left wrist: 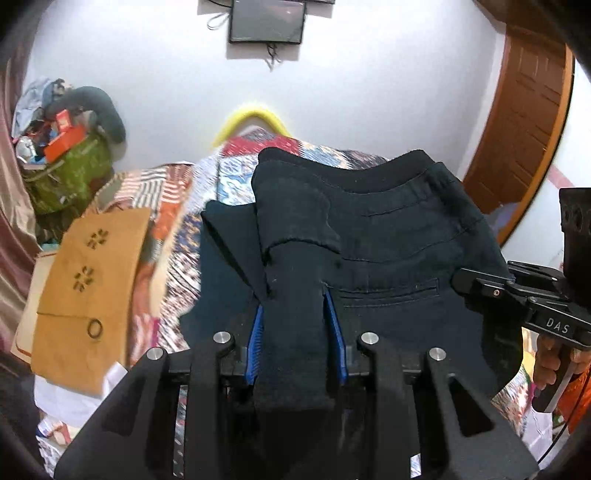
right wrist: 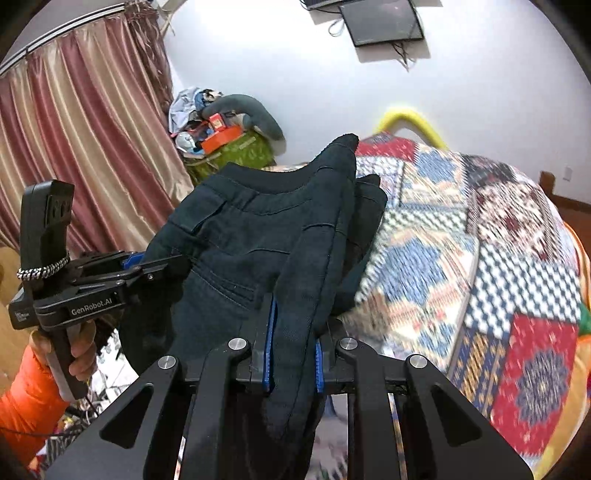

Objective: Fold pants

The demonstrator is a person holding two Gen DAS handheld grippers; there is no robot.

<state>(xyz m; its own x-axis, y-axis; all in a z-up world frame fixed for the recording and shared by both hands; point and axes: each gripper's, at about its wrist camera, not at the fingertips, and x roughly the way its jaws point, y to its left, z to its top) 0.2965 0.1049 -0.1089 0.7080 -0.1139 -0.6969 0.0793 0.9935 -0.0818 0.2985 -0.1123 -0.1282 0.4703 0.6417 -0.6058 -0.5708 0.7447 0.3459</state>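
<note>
Dark navy pants hang in the air above the bed, waistband away from the cameras, back pocket facing the left wrist view. My left gripper is shut on a bunched fold of the pants between its blue pads. My right gripper is shut on another fold of the pants. The right gripper also shows at the right edge of the left wrist view, clamped on the cloth. The left gripper shows at the left of the right wrist view, also on the cloth.
A patchwork quilt covers the bed below. A folded tan garment lies on the bed's left. A green bag with clutter stands by a pink curtain. A wooden door is on the right. A wall monitor hangs above.
</note>
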